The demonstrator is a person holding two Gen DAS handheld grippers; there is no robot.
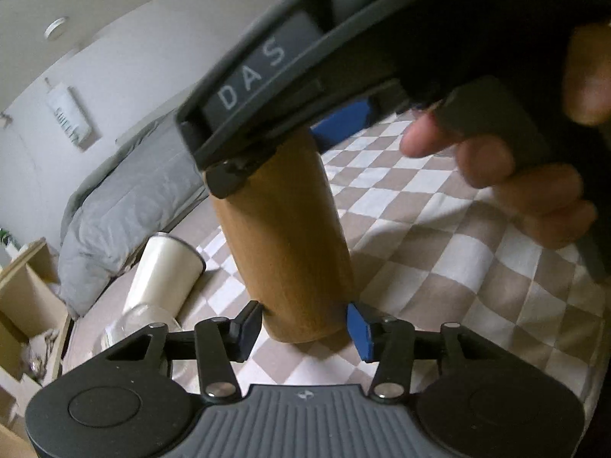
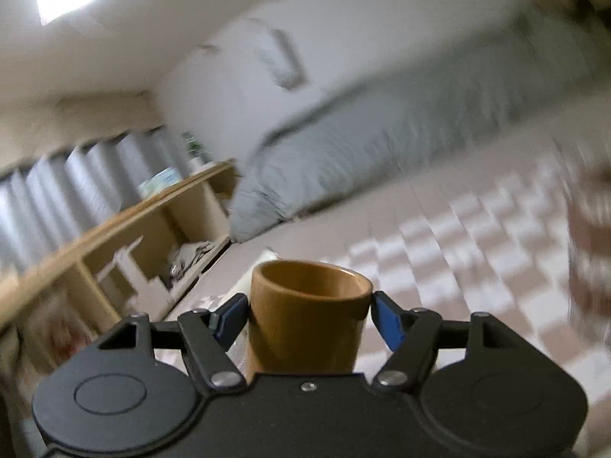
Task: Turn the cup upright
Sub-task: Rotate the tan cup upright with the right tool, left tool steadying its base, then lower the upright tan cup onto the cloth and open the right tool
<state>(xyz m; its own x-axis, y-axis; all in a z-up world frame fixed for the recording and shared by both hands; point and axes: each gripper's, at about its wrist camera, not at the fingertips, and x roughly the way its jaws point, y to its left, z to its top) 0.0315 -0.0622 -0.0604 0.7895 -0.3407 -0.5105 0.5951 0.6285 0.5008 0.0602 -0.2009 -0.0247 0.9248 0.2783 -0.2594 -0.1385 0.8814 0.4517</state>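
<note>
The checkered cloth (image 1: 439, 236) lies open to the right of the wooden cup (image 1: 284, 236). The right gripper (image 2: 308, 315) clamps the cup's rim; the left gripper (image 1: 303, 324) brackets its base, contact seemingly light. A white tumbler (image 1: 162, 278) lies just left.

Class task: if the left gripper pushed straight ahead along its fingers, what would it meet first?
The left gripper would meet the brown wooden cup at once; the cup already sits between its fingers, seemingly touching both pads.

Two cups: wooden cup (image 1: 286, 236), white cup (image 1: 164, 274)
</note>
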